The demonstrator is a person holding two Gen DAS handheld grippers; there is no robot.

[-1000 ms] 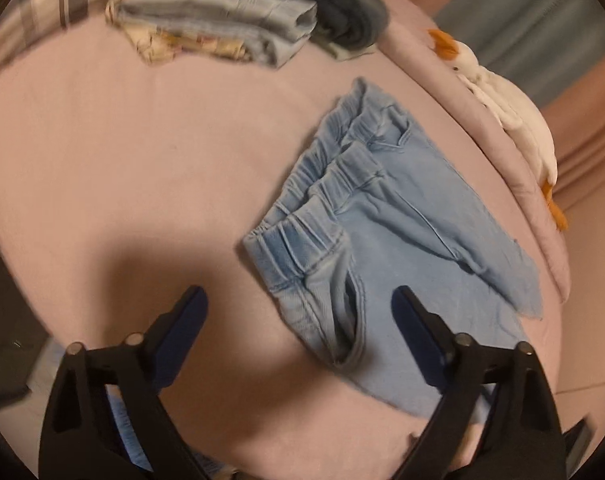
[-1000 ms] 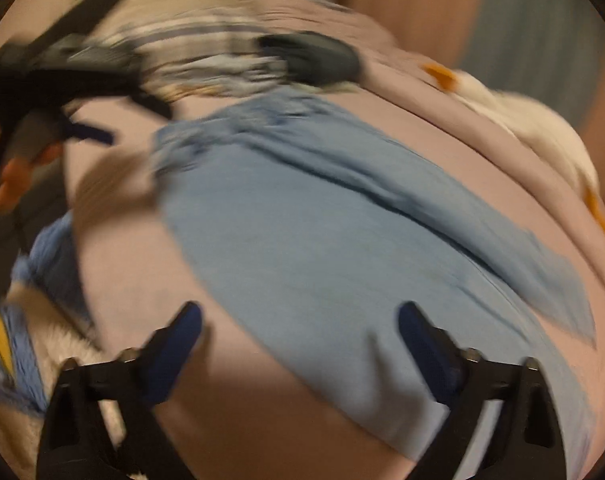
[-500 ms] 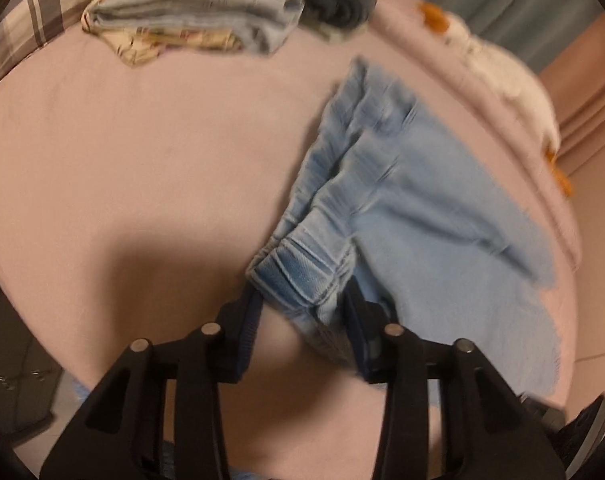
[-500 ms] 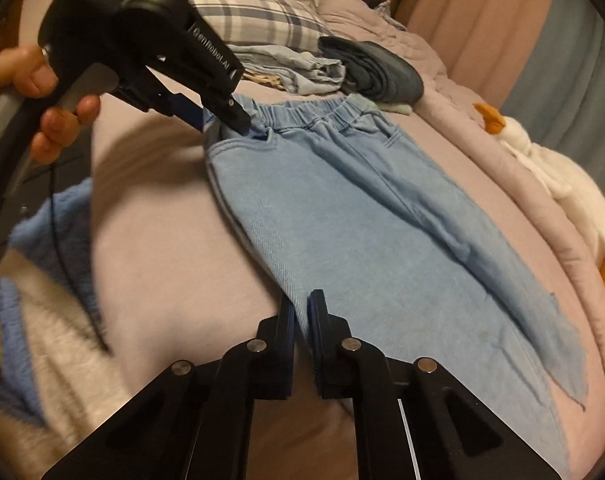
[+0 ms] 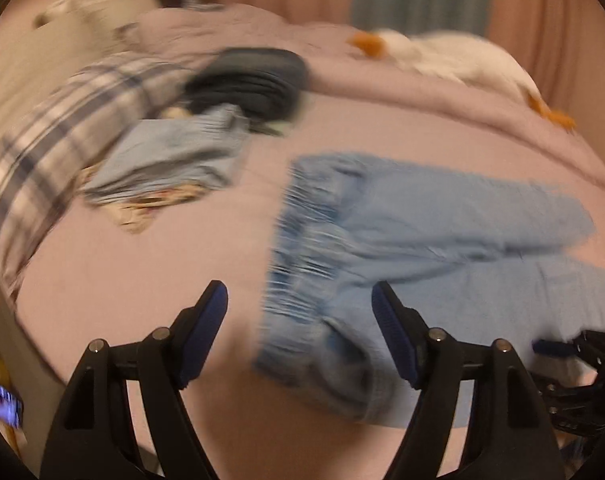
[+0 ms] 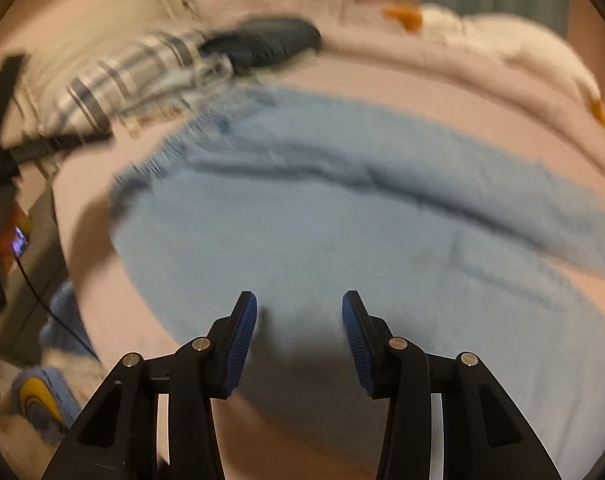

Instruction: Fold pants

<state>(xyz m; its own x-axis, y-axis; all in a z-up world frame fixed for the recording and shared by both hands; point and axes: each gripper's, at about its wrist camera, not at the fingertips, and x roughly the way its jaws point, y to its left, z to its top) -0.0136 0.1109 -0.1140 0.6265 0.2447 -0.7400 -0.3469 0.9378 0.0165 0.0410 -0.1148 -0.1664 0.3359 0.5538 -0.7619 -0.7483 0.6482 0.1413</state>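
Note:
Light blue denim pants (image 5: pixel 414 228) lie spread on the pink bed, with the elastic waistband (image 5: pixel 302 236) towards the left and both legs running right. My left gripper (image 5: pixel 300 296) hovers over the waistband's near corner; its jaws are opening and the pads touch nothing. In the right wrist view the pants (image 6: pixel 342 200) fill the middle. My right gripper (image 6: pixel 299 304) hangs above the near leg, jaws opening, with no cloth pinched between the pads. Both views are blurred by motion.
A stack of folded clothes (image 5: pixel 170 160) and a dark folded garment (image 5: pixel 246 80) sit at the back left beside a plaid pillow (image 5: pixel 54 136). A white plush goose (image 5: pixel 454 56) lies along the far edge. The bed's near-left edge (image 6: pixel 58 216) drops to a cluttered floor.
Half a second ago the left gripper was clamped on the waistband corner and the right on the leg's edge. Both have let go, spread their jaws and drawn back; the pants lie flat.

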